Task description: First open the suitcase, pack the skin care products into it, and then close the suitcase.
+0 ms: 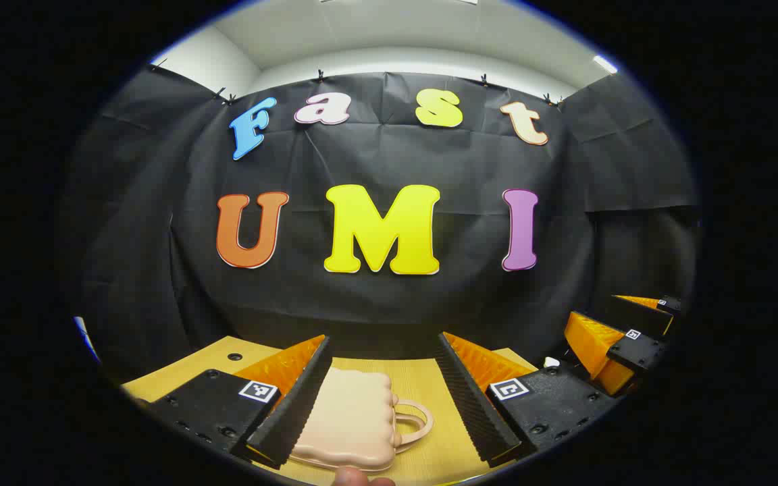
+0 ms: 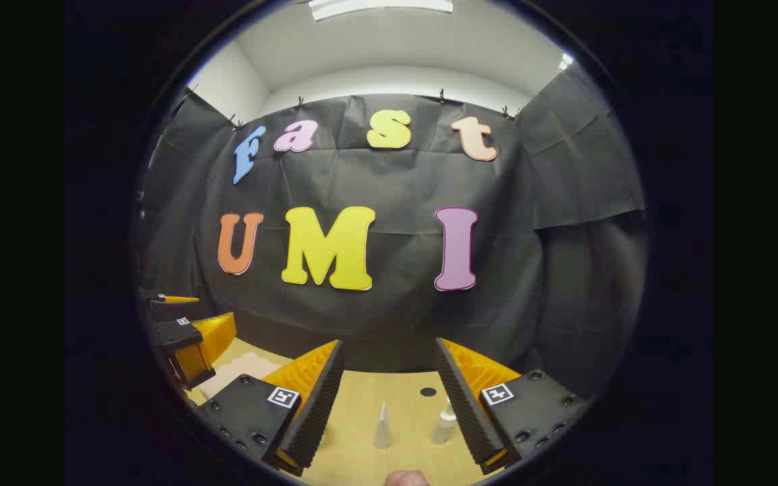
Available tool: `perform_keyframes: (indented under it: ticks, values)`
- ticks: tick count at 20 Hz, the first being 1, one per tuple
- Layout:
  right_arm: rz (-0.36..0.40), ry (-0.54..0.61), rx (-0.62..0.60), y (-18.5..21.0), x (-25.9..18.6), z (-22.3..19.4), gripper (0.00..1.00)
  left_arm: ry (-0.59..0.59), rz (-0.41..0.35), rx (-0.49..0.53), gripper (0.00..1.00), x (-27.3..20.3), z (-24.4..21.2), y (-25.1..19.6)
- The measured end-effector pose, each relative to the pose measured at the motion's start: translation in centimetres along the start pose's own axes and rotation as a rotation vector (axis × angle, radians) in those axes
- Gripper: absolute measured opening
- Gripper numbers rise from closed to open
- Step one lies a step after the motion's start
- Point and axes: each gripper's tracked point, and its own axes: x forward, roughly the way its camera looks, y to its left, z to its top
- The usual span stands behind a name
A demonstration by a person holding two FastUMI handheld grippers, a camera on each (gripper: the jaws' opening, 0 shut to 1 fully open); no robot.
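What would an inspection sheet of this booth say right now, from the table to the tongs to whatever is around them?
Surface: wooden table, light, with a small dark hole.
Job's things: pale pink suitcase with a handle, lying shut between the left tongs' fingers, untouched; a cone-shaped tube and a small white bottle standing on the table ahead of the right tongs.
Clutter: nothing seen.
Tongs: left tongs open; right tongs open, holding nothing.
Cables: nothing seen.
Surroundings: black cloth wall clipped up behind the table, white ceiling with a light strip above.
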Motion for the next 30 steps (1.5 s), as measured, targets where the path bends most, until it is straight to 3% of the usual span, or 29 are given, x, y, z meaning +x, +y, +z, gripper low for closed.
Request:
perform_keyframes:
  ticks: [21, 24, 27, 30]
  values:
    - [0.032, 0.028, 0.001, -1.8, 2.3, -1.0, 0.79, 0.069, 0.006, 0.056, 0.98, 1.6, -2.7, -1.6]
    - [0.010, 0.042, -0.014, -3.8, 2.1, -1.8, 0.79, 0.105, -0.025, 0.107, 0.98, 2.0, -4.7, -2.8]
    - [-0.035, 0.075, -0.036, -6.8, 1.6, -3.1, 0.79, 0.204, -0.082, 0.276, 0.99, 2.3, -8.3, -4.1]
    - [-0.089, 0.108, -0.049, -10.2, 1.2, -4.7, 0.79, 0.220, -0.142, 0.421, 0.99, 2.4, -10.7, -5.5]
